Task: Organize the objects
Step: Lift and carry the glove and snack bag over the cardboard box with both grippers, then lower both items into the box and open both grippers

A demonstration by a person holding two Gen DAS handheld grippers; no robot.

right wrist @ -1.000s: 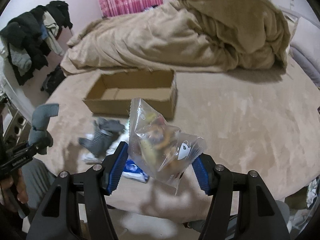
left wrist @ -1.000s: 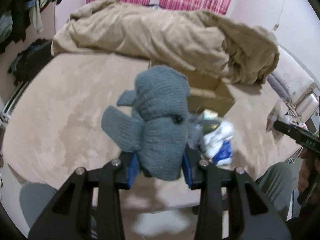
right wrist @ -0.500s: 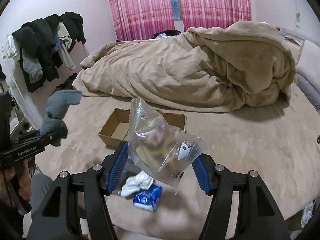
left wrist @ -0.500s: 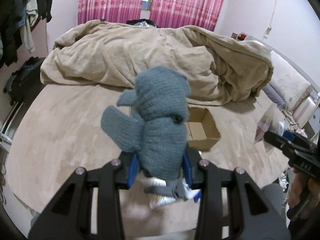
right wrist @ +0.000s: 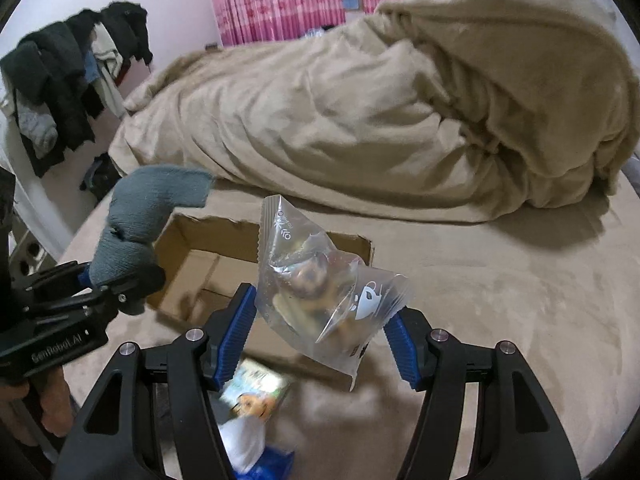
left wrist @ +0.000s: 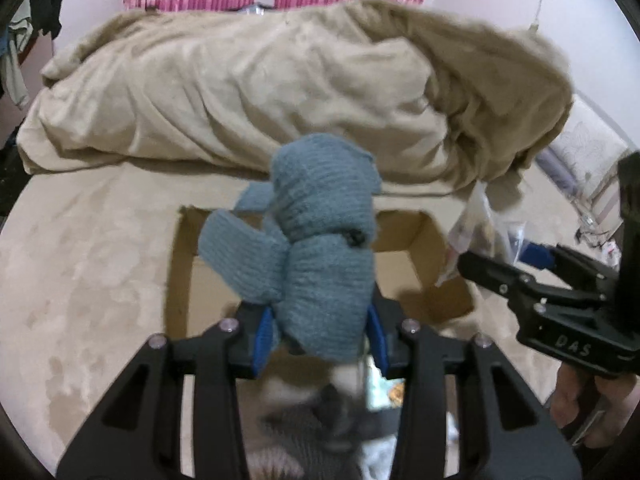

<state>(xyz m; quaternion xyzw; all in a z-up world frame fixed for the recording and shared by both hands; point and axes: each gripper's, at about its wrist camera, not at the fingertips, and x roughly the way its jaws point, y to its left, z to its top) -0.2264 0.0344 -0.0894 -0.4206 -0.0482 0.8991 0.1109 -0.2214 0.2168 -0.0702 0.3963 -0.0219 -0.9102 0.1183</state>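
Observation:
My left gripper (left wrist: 318, 338) is shut on a grey-blue knitted sock (left wrist: 320, 248) and holds it above the open cardboard box (left wrist: 182, 280) on the bed. My right gripper (right wrist: 320, 334) is shut on a clear plastic snack bag (right wrist: 320, 284), held over the near edge of the same box (right wrist: 192, 248). The right gripper with its bag (left wrist: 476, 224) shows at the right of the left wrist view. The left gripper with the sock (right wrist: 140, 224) shows at the left of the right wrist view.
A crumpled beige blanket (left wrist: 280, 80) lies behind the box. A small snack packet (right wrist: 256, 394), a white sock (right wrist: 244, 444) and a blue packet (right wrist: 272, 464) lie on the bed (right wrist: 500, 300) in front of the box. Clothes (right wrist: 60, 80) hang at the left.
Both grippers have moved forward and down toward the cardboard box, which now lies close under them. Each still holds its item.

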